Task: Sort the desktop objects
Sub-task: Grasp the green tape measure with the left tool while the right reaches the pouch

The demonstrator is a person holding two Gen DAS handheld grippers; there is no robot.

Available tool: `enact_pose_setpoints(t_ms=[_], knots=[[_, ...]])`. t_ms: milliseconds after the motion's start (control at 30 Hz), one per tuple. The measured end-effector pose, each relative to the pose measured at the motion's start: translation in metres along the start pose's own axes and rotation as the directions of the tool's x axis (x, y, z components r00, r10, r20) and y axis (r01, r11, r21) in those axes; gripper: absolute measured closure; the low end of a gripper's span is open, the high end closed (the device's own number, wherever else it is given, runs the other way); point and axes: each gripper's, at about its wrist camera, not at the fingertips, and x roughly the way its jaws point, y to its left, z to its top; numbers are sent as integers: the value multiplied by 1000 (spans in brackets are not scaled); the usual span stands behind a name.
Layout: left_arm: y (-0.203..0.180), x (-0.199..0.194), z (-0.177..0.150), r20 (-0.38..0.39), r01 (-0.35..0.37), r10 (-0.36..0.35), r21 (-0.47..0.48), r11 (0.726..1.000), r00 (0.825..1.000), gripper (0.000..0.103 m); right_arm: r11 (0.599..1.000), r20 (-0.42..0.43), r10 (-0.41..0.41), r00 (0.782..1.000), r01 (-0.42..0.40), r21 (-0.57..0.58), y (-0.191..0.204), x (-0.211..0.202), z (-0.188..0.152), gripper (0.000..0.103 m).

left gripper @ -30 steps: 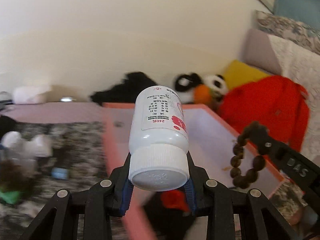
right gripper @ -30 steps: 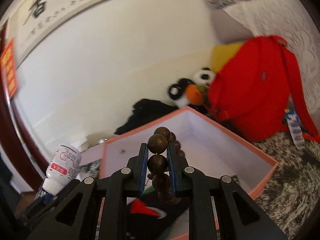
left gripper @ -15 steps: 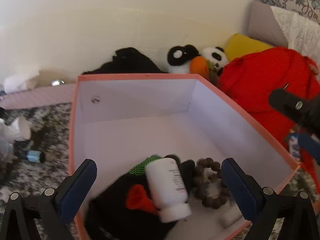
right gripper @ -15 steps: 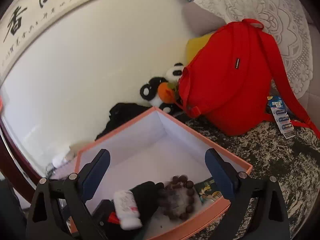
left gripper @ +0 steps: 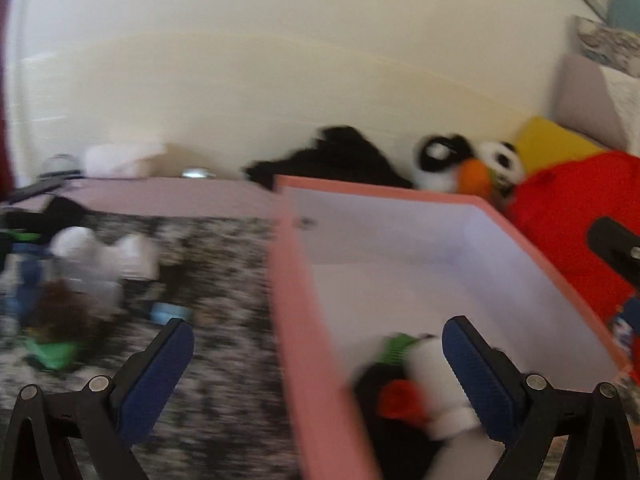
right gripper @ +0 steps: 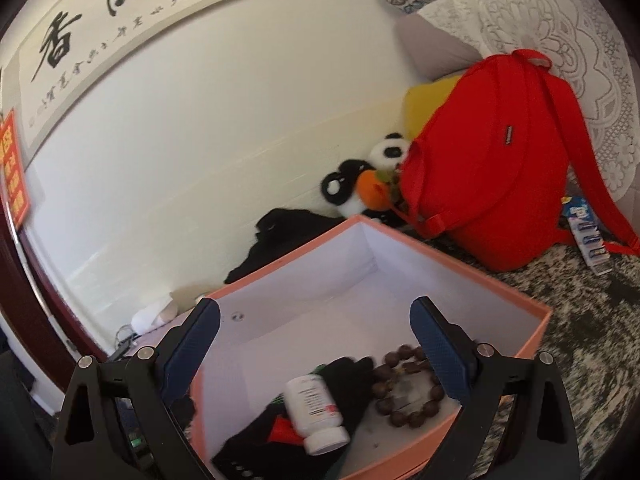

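Observation:
A pink box (right gripper: 536,322) with a white inside stands on the mottled desktop. In it lie a white pill bottle (right gripper: 316,414), a brown bead bracelet (right gripper: 406,388) and a black item with red and green parts (right gripper: 348,376). My right gripper (right gripper: 316,330) is open and empty above the box. My left gripper (left gripper: 318,350) is open and empty over the box's left wall (left gripper: 296,320). The bottle (left gripper: 436,384) shows blurred in the left wrist view.
A red backpack (right gripper: 488,184), a panda plush (right gripper: 360,184) and black cloth (right gripper: 288,232) stand behind the box by the wall. A battery pack (right gripper: 586,236) lies right of it. Several small blurred items (left gripper: 80,276) lie on the desktop left of the box.
Both grippers opened and dropped the bottle and the bracelet into the box. Since then the left gripper has swung left, and the right has drawn nearer over the box.

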Motion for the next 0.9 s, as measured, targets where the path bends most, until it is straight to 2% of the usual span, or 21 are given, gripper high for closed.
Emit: enact_pose_setpoints(t_ms=[133,233,300,433,567,667,767,867,900], knots=[[45,1,-8,18,-136,136,-4,991,991,1,999,-1,43,999,-43,-5,27,-5,-5,5],[86,19,-21,-23,-271,271,23,962,962,1,997,-13,81,997,-81,0,51,-1,-18,5],[118,37,-30,-90,-308,309,26,951,947,1,994,-27,106,994,-106,2,70,6,-33,5],[163,56,-46,-142,-377,380,50,925,914,1,988,-51,156,986,-156,13,106,22,-73,5],[186,75,-51,-178,-361,372,87,928,911,1,980,-78,196,977,-193,50,135,38,-106,5],[191,87,-53,-185,-317,336,127,940,923,1,977,-118,212,970,-207,55,155,50,-124,5],[194,105,-54,-229,-245,267,117,962,936,1,977,-144,209,967,-211,-1,166,55,-134,5],[197,128,-58,-298,-232,245,77,970,923,1,977,-146,192,970,-203,-64,173,62,-139,5],[200,133,-56,-307,-227,230,46,973,923,1,977,-146,191,971,-203,-66,172,63,-139,5]])
